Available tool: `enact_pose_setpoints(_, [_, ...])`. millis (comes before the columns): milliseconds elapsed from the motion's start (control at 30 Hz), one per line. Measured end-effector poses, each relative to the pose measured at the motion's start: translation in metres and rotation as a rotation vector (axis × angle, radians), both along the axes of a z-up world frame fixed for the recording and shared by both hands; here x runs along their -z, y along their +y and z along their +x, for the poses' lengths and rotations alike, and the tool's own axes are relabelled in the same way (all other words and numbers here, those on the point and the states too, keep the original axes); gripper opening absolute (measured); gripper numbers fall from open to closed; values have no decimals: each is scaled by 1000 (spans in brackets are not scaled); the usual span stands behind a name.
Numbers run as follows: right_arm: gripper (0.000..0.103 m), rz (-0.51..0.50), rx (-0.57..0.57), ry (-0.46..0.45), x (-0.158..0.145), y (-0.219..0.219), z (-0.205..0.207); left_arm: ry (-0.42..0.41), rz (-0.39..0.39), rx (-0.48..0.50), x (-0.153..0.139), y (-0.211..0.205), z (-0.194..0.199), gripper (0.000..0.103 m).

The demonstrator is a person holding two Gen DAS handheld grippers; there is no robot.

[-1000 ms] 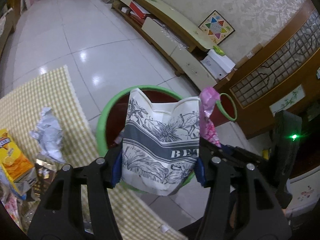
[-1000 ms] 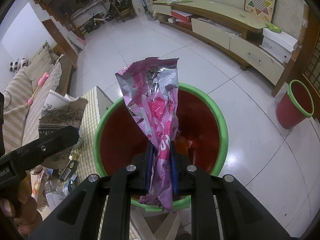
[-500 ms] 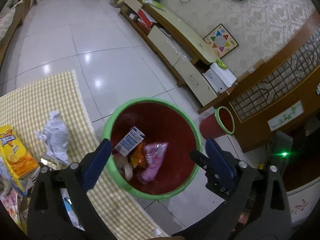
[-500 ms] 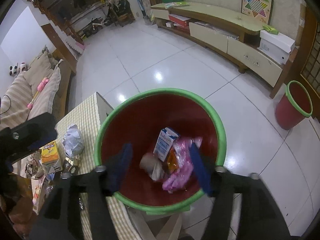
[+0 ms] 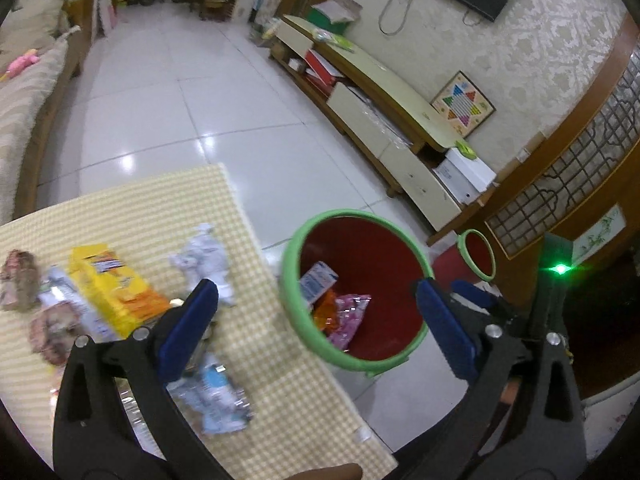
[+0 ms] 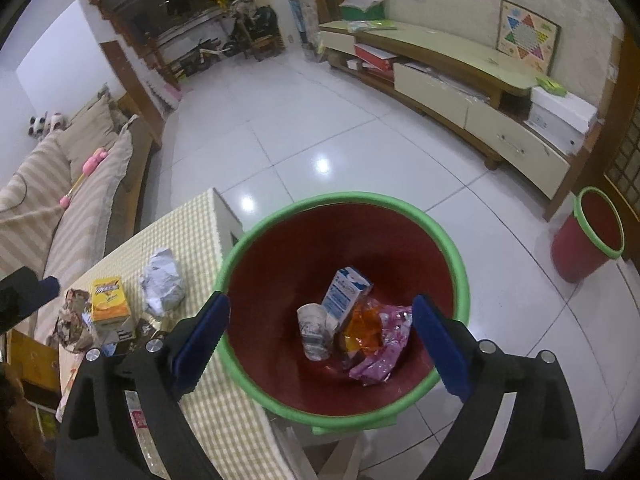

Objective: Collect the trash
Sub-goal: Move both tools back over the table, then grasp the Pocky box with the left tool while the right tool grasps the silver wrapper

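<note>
The right gripper hangs above the green-rimmed red plastic bin, its fingers spread wide and empty over a crumpled pink foil wrapper. The left gripper, equally wide and empty, tilts down over the checked yellow tabletop, bin between its fingers.

Checked table by a tiled floor, both carrying litter and bins

A table with a yellow checked cloth fills the lower left of the left wrist view; on it lie a crumpled white paper, a yellow box, brown wrappers at the far left edge, and a blurred clear plastic packet near the bottom. The white tiled floor spreads across the upper middle. A red bin with a green rim sits just beside the table's right edge, and a smaller bin of the same colours stands further right.
</note>
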State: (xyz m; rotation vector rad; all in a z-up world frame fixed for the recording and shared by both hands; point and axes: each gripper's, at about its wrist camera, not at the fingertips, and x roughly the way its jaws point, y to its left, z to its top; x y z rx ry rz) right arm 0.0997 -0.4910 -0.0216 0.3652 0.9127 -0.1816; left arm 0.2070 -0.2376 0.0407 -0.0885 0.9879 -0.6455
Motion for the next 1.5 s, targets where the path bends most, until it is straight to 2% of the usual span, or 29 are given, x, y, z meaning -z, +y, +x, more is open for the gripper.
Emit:
enact_pose_setpoints(133, [90, 43, -59, -23, -2, 18, 0, -22, 16, -63, -5, 38, -8, 97])
enact_pose_setpoints(333, [90, 34, -183, -34, -6, 58, -1, -26, 41, -165, -3, 102, -21, 97])
enact_pose_setpoints(467, [90, 43, -238, -27, -3, 84, -2, -23, 62, -222, 5, 141, -33, 97])
enact_pose_setpoints(700, [89, 56, -359, 22, 12, 136, -6, -4, 109, -262, 28, 188, -53, 97])
enact_pose_setpoints(967, [86, 7, -427, 85, 33, 170, -2, 24, 203, -231, 55, 200, -61, 97])
enact_pose_setpoints(1100, [80, 0, -444, 124, 46, 177, 0, 26, 230, -217, 66, 198, -58, 97])
enact_pose_setpoints(1500, [74, 4, -474, 194, 72, 192, 12, 45, 317, -184, 95, 191, -51, 97])
